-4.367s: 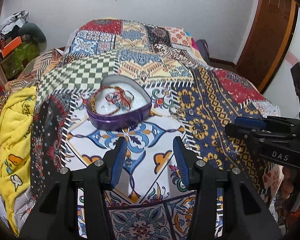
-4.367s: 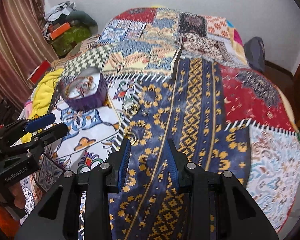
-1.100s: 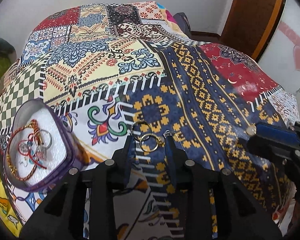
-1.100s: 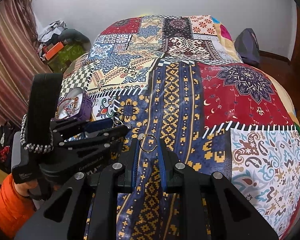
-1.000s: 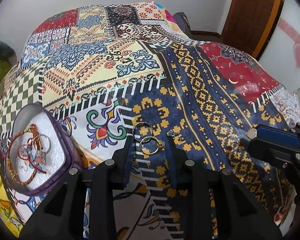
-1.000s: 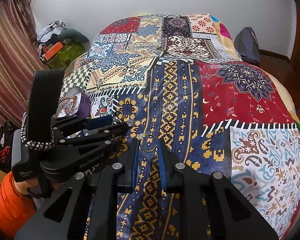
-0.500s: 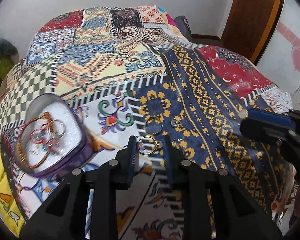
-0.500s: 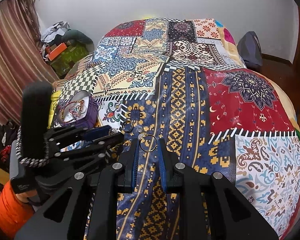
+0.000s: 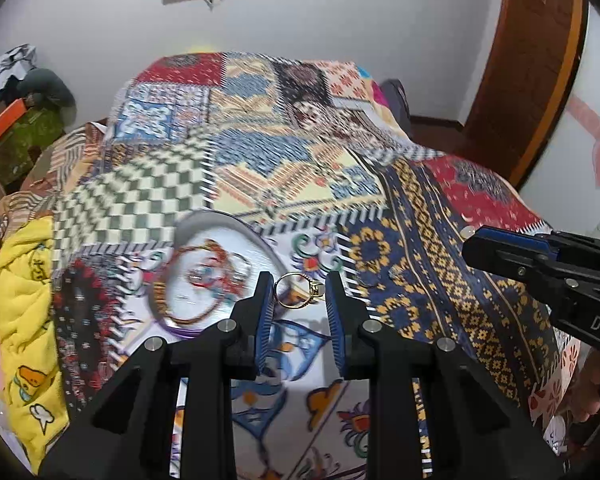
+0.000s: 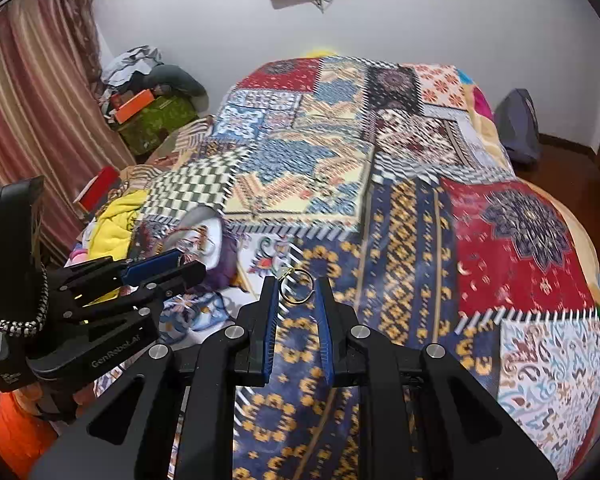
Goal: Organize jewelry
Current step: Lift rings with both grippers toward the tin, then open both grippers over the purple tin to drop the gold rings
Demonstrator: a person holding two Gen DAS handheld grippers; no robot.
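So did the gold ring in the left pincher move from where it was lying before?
Yes. The gold ring, pinched in the left gripper, has come off the bedspread toward the purple heart box.

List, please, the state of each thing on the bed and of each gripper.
Left gripper: shut on a gold ring.
Gold ring: held, lifted off the bedspread.
Right gripper: shut on a thin ring.
Thin ring: held.
Purple box: open, jewelry inside.
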